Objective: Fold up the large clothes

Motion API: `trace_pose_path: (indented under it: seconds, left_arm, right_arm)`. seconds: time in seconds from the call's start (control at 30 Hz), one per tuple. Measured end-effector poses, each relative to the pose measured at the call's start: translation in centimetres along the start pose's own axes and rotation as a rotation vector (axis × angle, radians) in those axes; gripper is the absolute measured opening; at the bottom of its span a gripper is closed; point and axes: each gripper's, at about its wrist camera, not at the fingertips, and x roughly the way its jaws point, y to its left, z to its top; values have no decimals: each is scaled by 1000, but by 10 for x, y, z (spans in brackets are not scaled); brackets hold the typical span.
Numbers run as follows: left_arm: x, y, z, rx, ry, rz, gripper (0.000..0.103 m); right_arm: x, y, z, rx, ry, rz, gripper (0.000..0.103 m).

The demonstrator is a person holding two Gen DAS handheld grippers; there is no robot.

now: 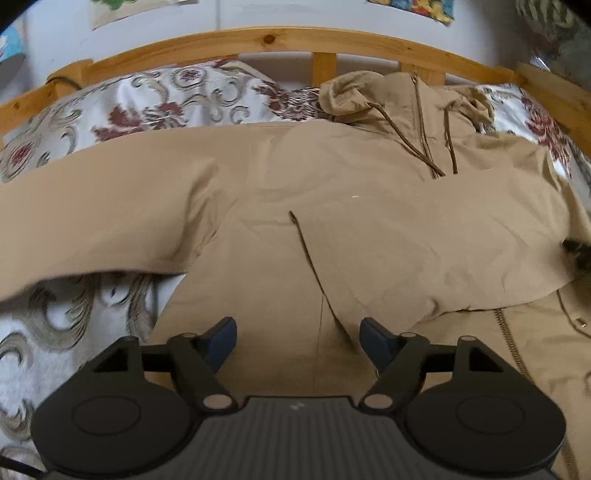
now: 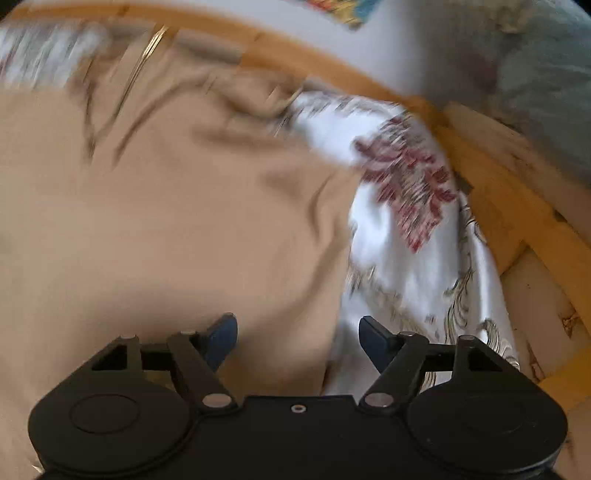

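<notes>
Item: left gripper point(image 1: 298, 334), bottom centre of the left wrist view. Jaws spread wide, nothing between them, poised over cloth.

Item: right gripper point(image 2: 298, 334), bottom centre of the right wrist view. Jaws likewise apart and empty; this view is motion-blurred.

Item: tan hooded jacket point(image 1: 332, 229), filling the middle of the left view and the left half of the right view. One sleeve point(image 1: 461, 236) lies crossed over the body at centre right; the other sleeve point(image 1: 92, 221) stretches out toward the left edge. Hood point(image 1: 354, 96) with drawcords lies at upper centre.

Progress, judged: early; one sleeve folded in, the other sleeve and the body folds remain.

Item: floral bedspread point(image 1: 166, 103), white with red and grey scrolls, under the jacket.

Item: wooden bed rail point(image 1: 269, 38), arching across the top.

Item: pale wall point(image 1: 258, 14) beyond, bearing coloured prints at the upper edge.
</notes>
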Motion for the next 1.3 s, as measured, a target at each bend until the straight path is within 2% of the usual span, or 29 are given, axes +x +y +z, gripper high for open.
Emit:
trace_pose_path:
  seconds: [0.03, 0.1, 0.17, 0.2, 0.37, 0.47, 0.57, 0.67, 0.77, 0.83, 0.9, 0.93, 1.0, 1.1, 1.13, 1.23, 1.3]
  left_arm:
    - [-6, 4, -1, -24, 1, 3, 79]
    - [-23, 19, -4, -93, -8, 16, 89]
    - [-43, 37, -12, -155, -65, 41, 97]
    - [-54, 47, -18, -181, -95, 55, 100]
    - [-90, 101, -43, -312, -127, 170, 101]
    - [-106, 135, -50, -405, -162, 276, 102]
    - [-123, 168, -49, -501, -193, 336, 102]
    - [-138, 203, -45, -657, -268, 410, 102]
    - [-142, 239, -42, -890, -328, 443, 102]
    - [-138, 255, -41, -991, -342, 473, 94]
    - [-133, 261, -35, -1023, -329, 533, 66]
    - [-130, 260, -33, -1017, -329, 552, 59]
    - [-126, 255, -28, -1002, -335, 588, 20]
    - [-125, 242, -28, -1009, -388, 620, 4]
    - [-128, 238, -27, -996, -410, 623, 3]
    - [-139, 211, -18, -858, -506, 635, 1]
    - [-149, 190, -4, -729, -589, 597, 0]
  right_arm:
    - [1, 0, -2, 20, -1, -10, 80]
    - [-5, -5, 5, 104, 25, -10, 80]
    - [-29, -9, 12, 187, 12, 52, 81]
    - [-45, -5, 15, 198, -13, 89, 86]
    - [-122, 31, 27, 187, -125, 226, 101]
    - [-155, 52, 27, 274, -164, 299, 102]
    - [-174, 70, 19, 341, -194, 407, 102]
    - [-184, 92, 7, 290, -217, 485, 102]
    - [-185, 111, 1, 223, -215, 496, 102]
    - [-185, 116, 0, 236, -218, 518, 102]
    - [-184, 116, -1, 260, -216, 546, 102]
    - [-184, 116, -1, 266, -215, 551, 102]
    - [-180, 112, -2, 267, -216, 554, 102]
    - [-178, 110, -4, 269, -215, 547, 102]
    - [-177, 109, -5, 275, -216, 545, 102]
    - [-176, 107, -6, 292, -215, 540, 102]
    - [-175, 106, -6, 298, -220, 523, 102]
